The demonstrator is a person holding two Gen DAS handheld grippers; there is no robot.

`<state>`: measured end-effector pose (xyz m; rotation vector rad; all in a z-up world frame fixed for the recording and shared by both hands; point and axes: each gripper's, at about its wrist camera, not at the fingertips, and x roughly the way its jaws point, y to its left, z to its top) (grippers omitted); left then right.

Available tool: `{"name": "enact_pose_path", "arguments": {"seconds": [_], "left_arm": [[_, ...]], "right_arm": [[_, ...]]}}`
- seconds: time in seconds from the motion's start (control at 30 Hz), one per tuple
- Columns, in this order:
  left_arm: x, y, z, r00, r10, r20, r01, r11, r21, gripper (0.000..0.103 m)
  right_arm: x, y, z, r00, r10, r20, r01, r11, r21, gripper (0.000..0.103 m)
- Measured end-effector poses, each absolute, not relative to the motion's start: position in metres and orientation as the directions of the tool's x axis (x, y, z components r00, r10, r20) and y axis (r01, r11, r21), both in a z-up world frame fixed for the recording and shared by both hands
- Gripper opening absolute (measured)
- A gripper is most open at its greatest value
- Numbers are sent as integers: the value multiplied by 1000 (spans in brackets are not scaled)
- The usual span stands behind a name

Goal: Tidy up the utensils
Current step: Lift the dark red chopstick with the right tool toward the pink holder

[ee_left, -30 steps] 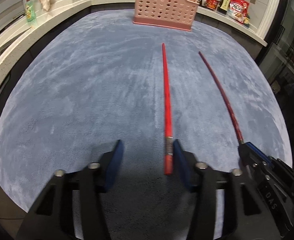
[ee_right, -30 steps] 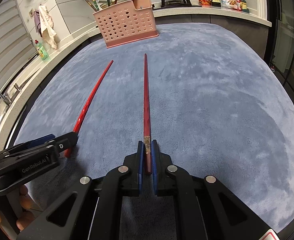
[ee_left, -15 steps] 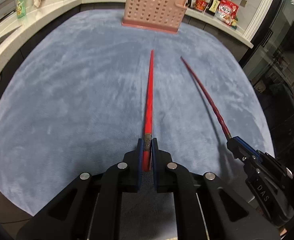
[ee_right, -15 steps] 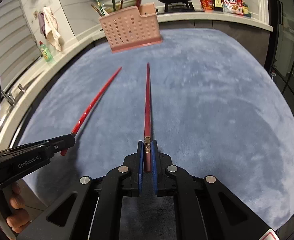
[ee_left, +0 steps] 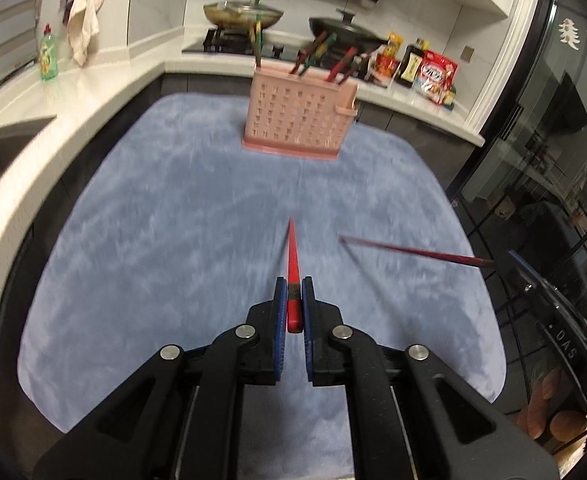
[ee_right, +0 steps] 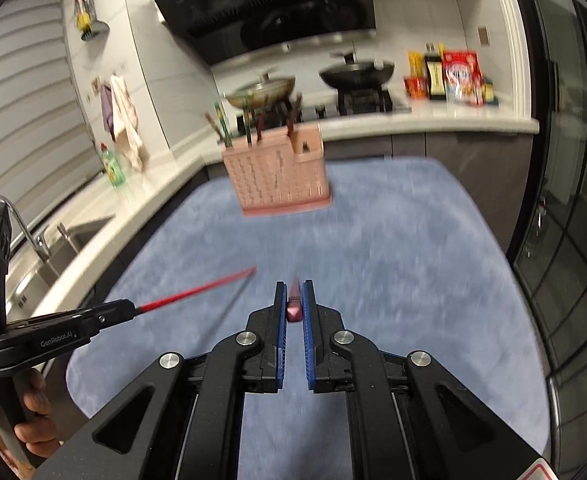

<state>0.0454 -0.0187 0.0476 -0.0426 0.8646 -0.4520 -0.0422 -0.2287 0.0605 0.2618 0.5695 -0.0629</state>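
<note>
My left gripper [ee_left: 292,284] is shut on the thick end of a bright red chopstick [ee_left: 292,258], lifted off the blue mat [ee_left: 153,248] and pointing at the pink perforated utensil basket [ee_left: 299,118]. My right gripper [ee_right: 292,288] is shut on a dark red chopstick [ee_right: 294,304], also raised and foreshortened. Each gripper shows in the other view: the right one [ee_left: 511,258] with its dark chopstick [ee_left: 409,252], the left one [ee_right: 127,306] with its red chopstick [ee_right: 197,290]. The basket [ee_right: 279,174] holds several upright chopsticks.
White counters ring the mat, with a sink and tap [ee_right: 25,232] at left, a green soap bottle [ee_left: 48,56], two pans [ee_left: 243,14] on the stove and food packets [ee_left: 433,74] at the back right. A glass door [ee_left: 553,160] stands on the right.
The left gripper closed on the bright red chopstick. Both grippers then lifted their chopsticks off the mat and tilted up, so the basket and kitchen now fill the upper view.
</note>
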Motion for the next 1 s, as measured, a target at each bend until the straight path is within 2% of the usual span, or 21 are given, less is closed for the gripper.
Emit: {"name": "enact_pose_path", "arguments": {"seconds": [0.4,0.6,1.0], "left_arm": [[96,-31,109,621,-429,-656,404,892,-201,7],[126,-32,128,620,-453,-641,407,884,-231,7],[172,-27,189,705,-452,-547,411,888,-204,5]], "right_arm": [[2,-251,105,879,59,-473,89,954,286,7],[21,-263,122,893,86,-441,69,943,324,7],[74,-287,165,932,98,-350,50,919,392,7]]}}
